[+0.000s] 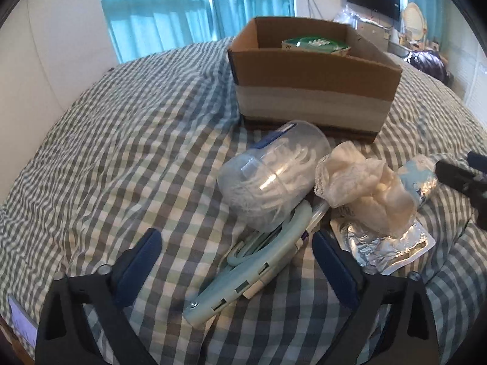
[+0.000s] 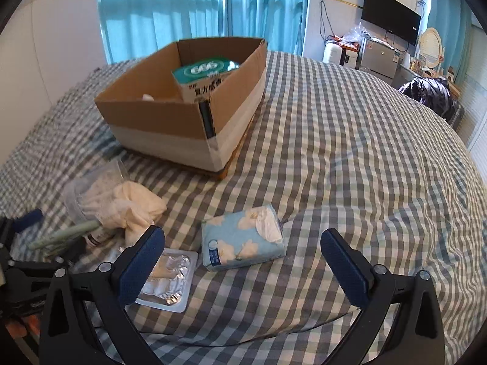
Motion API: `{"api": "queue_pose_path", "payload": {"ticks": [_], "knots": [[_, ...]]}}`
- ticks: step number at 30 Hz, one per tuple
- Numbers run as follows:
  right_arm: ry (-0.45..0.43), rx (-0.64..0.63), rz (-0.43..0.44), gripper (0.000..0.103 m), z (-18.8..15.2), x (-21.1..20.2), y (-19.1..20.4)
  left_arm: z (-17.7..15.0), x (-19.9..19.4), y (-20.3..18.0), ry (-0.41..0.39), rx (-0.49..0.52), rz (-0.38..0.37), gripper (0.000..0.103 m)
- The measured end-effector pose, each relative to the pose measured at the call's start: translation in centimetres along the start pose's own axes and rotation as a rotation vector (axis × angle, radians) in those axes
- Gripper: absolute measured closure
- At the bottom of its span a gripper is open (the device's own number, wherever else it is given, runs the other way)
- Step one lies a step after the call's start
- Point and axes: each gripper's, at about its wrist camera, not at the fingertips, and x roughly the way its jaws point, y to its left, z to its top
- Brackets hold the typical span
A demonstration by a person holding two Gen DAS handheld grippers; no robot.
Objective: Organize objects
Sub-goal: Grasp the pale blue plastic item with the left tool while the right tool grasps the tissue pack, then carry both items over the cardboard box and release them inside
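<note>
A cardboard box (image 1: 316, 91) stands on the checked bed, with a green medicine carton (image 1: 315, 44) inside; both also show in the right wrist view, box (image 2: 158, 127), carton (image 2: 204, 76). My left gripper (image 1: 237, 243) is open just above a pale green folding hanger (image 1: 243, 273), with a clear jar of cotton swabs (image 1: 274, 176) beyond. A bag of cotton balls (image 1: 365, 182) and a foil blister pack (image 1: 383, 246) lie to the right. My right gripper (image 2: 242, 240) is open, right before a blue floral tissue pack (image 2: 243, 240).
The checked bedspread (image 2: 350, 152) stretches right of the box. Blue curtains (image 1: 188, 6) and a white headboard (image 1: 45, 60) stand behind. A TV (image 2: 389, 15), cabinet and dark bag (image 2: 432, 91) are at the far right. The right gripper shows at the left wrist view's right edge (image 1: 465, 176).
</note>
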Motion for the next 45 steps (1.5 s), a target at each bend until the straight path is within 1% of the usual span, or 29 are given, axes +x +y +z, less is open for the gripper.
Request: {"api": "queue_pose_path", "payload": {"ticks": [1,3,4,5,6,7,9,12,14,16,18,20,23,25,27,33,36,39,42,45], "knots": [[0.010,-0.011,-0.009,0.000,-0.2,0.4,0.2,0.1,-0.3,0.1,-0.005,-0.003,-0.014,0.018],[0.029,-0.021,-0.023,0.000,-0.2,1.0,0.3,0.3,-0.2,0.4,0.008,-0.030,-0.071,0.030],[0.043,-0.023,-0.028,0.000,-0.2,1.5,0.3,0.2,-0.2,0.7,0.019,-0.052,-0.102,0.034],[0.052,-0.022,-0.033,0.000,-0.2,1.8,0.3,0.1,-0.2,0.9,0.031,-0.075,-0.139,0.042],[0.058,-0.022,-0.037,0.000,-0.3,2.0,0.3,0.0,-0.3,1.0,0.039,-0.083,-0.159,0.047],[0.073,-0.022,-0.039,0.000,-0.3,2.5,0.3,-0.1,-0.5,0.9,0.037,-0.083,-0.173,0.050],[0.092,-0.026,-0.038,0.000,-0.3,3.3,0.5,0.1,-0.7,0.6,0.021,-0.053,-0.180,0.068],[0.131,-0.028,-0.035,0.000,-0.1,4.7,0.5,0.2,-1.0,0.1,0.007,-0.008,-0.171,0.076],[0.156,-0.017,-0.027,0.000,-0.1,5.6,0.4,0.1,-1.0,0.0,0.009,-0.005,-0.180,0.077],[0.169,-0.011,-0.021,0.001,-0.1,6.0,0.2,0.1,-0.9,0.3,0.015,-0.025,-0.198,0.078],[0.173,-0.013,-0.019,0.004,-0.2,6.1,0.3,0.1,-0.9,0.4,0.022,-0.042,-0.214,0.079],[0.172,-0.020,-0.013,0.010,-0.2,6.0,0.4,0.0,-0.8,0.4,0.030,-0.046,-0.223,0.079],[0.168,-0.030,-0.011,0.026,-0.3,5.8,0.6,0.0,-1.0,0.7,0.033,-0.064,-0.233,0.080],[0.157,-0.031,-0.005,0.028,-0.4,5.4,0.7,-0.1,-1.3,1.1,0.035,-0.089,-0.242,0.081],[0.145,-0.029,0.002,0.029,-0.5,5.2,0.7,-0.3,-1.7,1.2,0.037,-0.103,-0.238,0.084],[0.079,-0.037,0.004,0.030,-0.5,2.5,0.7,-1.3,-3.6,1.7,0.037,-0.128,-0.216,0.091],[0.049,-0.065,0.007,0.030,-0.8,0.6,1.3,-1.4,-4.7,2.0,0.030,-0.134,-0.205,0.092],[0.022,-0.118,0.017,0.030,-0.6,-1.2,2.0,-1.3,-5.8,2.3,0.023,-0.145,-0.161,0.092],[0.002,-0.163,0.024,0.030,-0.1,-3.1,3.0,-1.0,-7.2,2.5,0.000,-0.147,-0.165,0.092],[-0.024,-0.169,0.047,0.030,-0.1,-4.9,3.3,-0.3,-9.0,2.8,-0.034,-0.144,-0.168,0.092]]}}
